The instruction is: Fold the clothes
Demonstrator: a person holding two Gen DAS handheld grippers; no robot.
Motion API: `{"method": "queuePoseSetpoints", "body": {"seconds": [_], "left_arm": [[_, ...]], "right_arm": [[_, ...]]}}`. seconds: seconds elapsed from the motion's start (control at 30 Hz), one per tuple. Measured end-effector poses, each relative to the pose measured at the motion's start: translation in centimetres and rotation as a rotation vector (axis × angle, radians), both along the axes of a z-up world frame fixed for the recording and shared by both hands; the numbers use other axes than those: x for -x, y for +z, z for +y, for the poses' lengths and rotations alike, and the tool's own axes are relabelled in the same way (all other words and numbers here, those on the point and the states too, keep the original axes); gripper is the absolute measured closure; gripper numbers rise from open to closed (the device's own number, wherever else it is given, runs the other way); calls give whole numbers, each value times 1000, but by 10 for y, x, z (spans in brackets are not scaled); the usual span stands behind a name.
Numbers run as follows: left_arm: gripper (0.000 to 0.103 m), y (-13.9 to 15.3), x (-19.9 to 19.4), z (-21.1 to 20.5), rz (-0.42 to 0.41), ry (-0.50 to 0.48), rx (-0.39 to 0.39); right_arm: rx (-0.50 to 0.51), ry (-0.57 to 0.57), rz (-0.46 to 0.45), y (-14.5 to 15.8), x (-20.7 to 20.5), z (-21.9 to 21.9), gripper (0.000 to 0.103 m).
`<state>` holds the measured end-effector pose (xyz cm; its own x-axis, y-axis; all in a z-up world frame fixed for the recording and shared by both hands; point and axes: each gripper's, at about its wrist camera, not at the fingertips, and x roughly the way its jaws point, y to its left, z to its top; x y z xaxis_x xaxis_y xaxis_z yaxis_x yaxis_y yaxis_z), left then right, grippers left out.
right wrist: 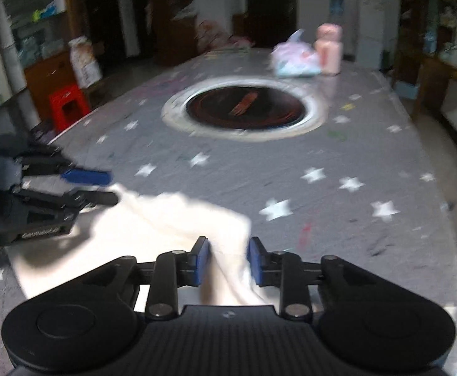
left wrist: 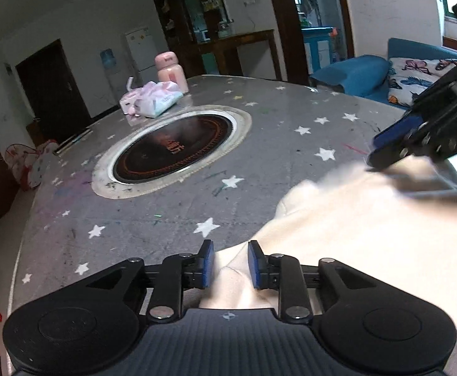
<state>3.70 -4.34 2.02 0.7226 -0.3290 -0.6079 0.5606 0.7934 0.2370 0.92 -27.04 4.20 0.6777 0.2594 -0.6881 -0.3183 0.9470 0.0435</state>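
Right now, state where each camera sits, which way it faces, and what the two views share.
Left wrist: rides the left gripper, looking forward over the cream garment and star-patterned table; its jaws stand apart around a fold; the right gripper enters at the right edge.
Right wrist: rides the right gripper, facing across the table, blurred; jaws apart over cloth; the left gripper shows at the left.
Shared: the garment, the round cooktop, the pink bottle, the tissue pack.

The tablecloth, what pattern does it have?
The tablecloth is grey with scattered white stars, clearest in the left wrist view.
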Motion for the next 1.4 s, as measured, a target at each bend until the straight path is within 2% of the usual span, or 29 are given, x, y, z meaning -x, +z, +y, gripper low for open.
{"method": "queuePoseSetpoints", "body": {"seconds": [0.13, 0.43, 0.53, 0.63, 0.8, 0.97, 1.2, 1.4], "left_arm": [[73, 15, 14, 2, -13, 8, 62], [69, 13, 42, -7, 92, -37, 145], [69, 5, 44, -3, 118, -20, 137], [63, 4, 48, 4, 115, -8, 150], [63, 7, 44, 6, 122, 16, 172], [63, 12, 29, 3, 126, 23, 174], [63, 0, 3, 3, 171, 81, 169], [63, -2, 7, 3, 155, 74, 160]], "right_arm": [[-5, -14, 5, 1, 8, -7, 76], [-45, -1, 66, -10, 24, -10, 84], [-53, -16, 77, -14, 26, -17, 90], [-72, -37, 64, -7, 28, -22, 90], [-69, 15, 24, 9, 27, -7, 89], [-72, 68, 48, 2, 9, 18, 89], [-43, 51, 83, -11, -9, 25, 90], [-36, 73, 47, 8, 11, 13, 90]]}}
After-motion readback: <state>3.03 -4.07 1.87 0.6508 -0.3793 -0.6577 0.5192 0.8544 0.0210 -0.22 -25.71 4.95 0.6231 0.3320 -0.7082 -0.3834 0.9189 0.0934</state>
